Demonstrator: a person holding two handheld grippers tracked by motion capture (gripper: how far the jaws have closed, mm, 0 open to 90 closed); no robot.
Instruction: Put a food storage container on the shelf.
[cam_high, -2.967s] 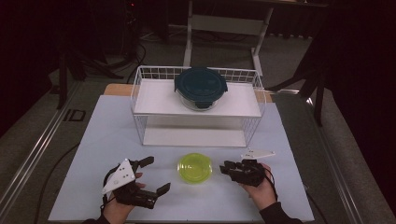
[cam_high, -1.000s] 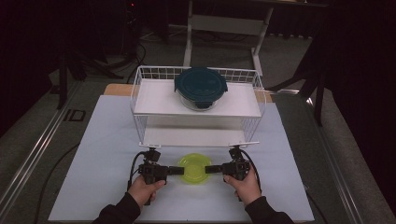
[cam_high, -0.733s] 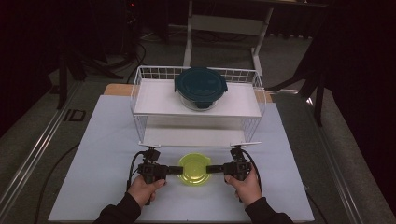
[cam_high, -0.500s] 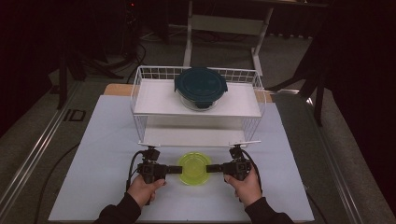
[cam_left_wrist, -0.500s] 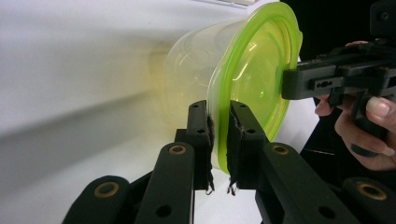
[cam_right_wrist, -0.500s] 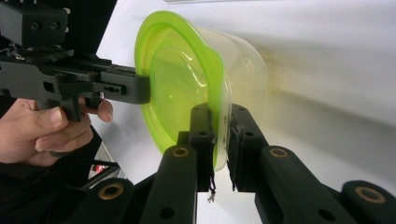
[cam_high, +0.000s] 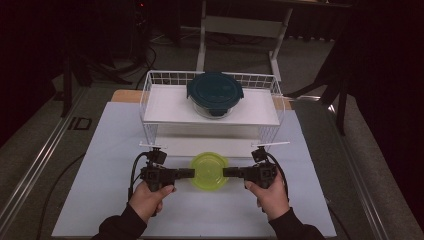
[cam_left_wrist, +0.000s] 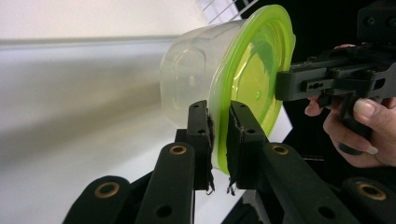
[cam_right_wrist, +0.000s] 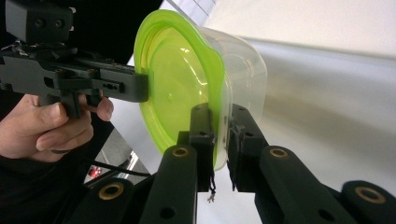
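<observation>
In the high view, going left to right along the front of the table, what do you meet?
Left hand → left gripper → green-lidded container → right gripper → right hand.

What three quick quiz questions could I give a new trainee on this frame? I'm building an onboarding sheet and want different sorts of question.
1. True or false: both the left gripper and the right gripper are clamped on the rim of the green-lidded container.
2. Multiple choice: where does the dark teal-lidded container sit? A) on the white mat; B) on the upper shelf of the wire rack; C) under the rack.
3. Fill in: the two grippers meet the green lid from ______ sides.

Key: 1 true; 2 B; 3 opposite.
</observation>
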